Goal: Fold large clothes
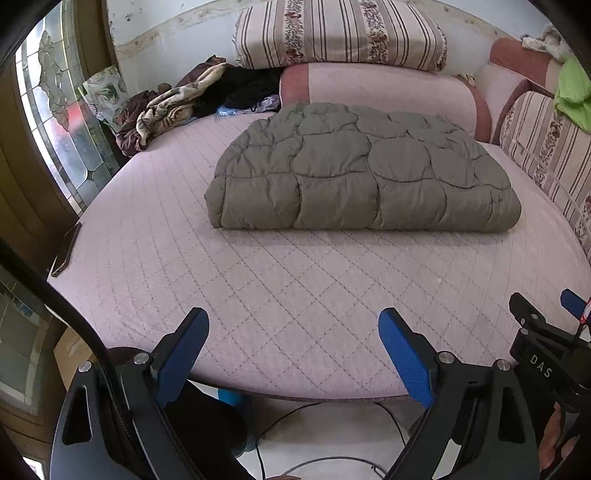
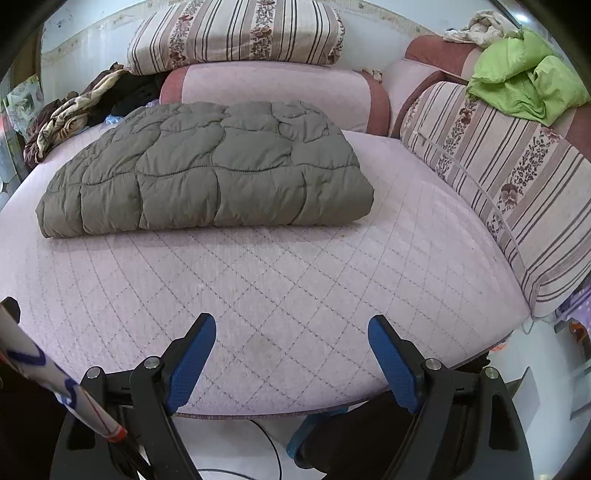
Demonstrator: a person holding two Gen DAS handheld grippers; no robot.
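Note:
A grey-green quilted padded garment (image 1: 362, 170) lies folded into a thick rectangle on the pink quilted mattress (image 1: 258, 295), toward its far side; the right wrist view shows the same bundle (image 2: 210, 170). My left gripper (image 1: 293, 325) hovers over the near edge of the mattress, well short of the bundle, jaws wide apart and empty. My right gripper (image 2: 291, 328) stands open the same way above the near edge, nothing between its blue pads (image 2: 192, 362). Part of the right gripper (image 1: 546, 343) shows at the right edge of the left wrist view.
Striped floral cushions (image 2: 517, 184) line the right side and a striped pillow (image 1: 340, 33) tops a pink bolster (image 1: 388, 92) at the back. Crumpled dark and patterned clothes (image 1: 177, 103) lie at the back left. A green garment (image 2: 524, 81) sits on the cushions. Cables (image 1: 332, 458) run on the floor below.

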